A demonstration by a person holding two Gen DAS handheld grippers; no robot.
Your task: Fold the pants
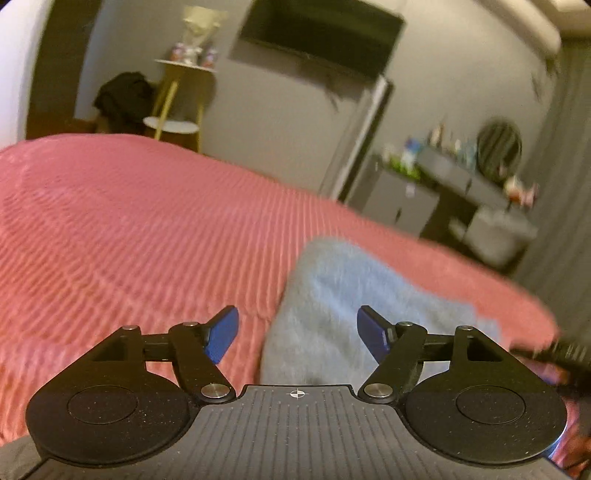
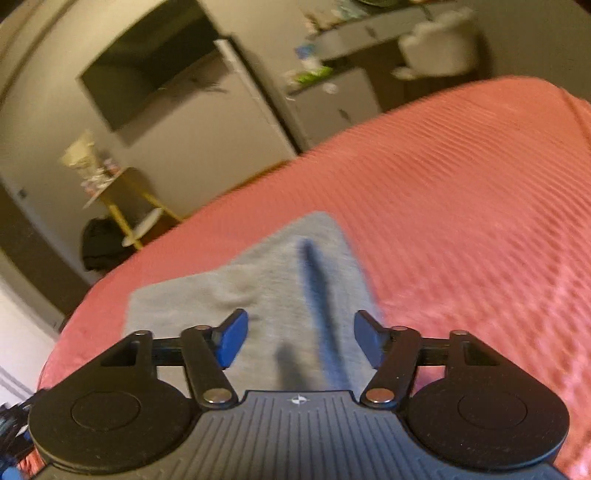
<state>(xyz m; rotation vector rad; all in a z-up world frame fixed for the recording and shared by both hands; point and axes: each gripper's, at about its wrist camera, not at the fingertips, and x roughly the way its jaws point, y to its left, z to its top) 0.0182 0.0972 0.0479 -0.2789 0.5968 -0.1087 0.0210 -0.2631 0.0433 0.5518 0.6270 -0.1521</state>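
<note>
Left gripper [image 1: 297,338]: released, blue pads [image 1: 223,339] spread apart with nothing pinched between them; the grey pants [image 1: 332,295] lie beyond and below on the pink ribbed bedspread [image 1: 129,229], their near edge hidden behind the gripper body.

Right gripper [image 2: 299,339]: released, jaws apart over the pants [image 2: 258,280], which lie folded in a compact grey block with a dark blue stripe [image 2: 317,291]; lower part cut off by the gripper.

Surroundings: motion-blurred. Dark wall-mounted screen [image 1: 317,33], yellow-legged side table [image 1: 177,99], cluttered dresser [image 1: 443,173]; items on it too smeared to identify. Dark object at the left view's right edge, unidentifiable.
</note>
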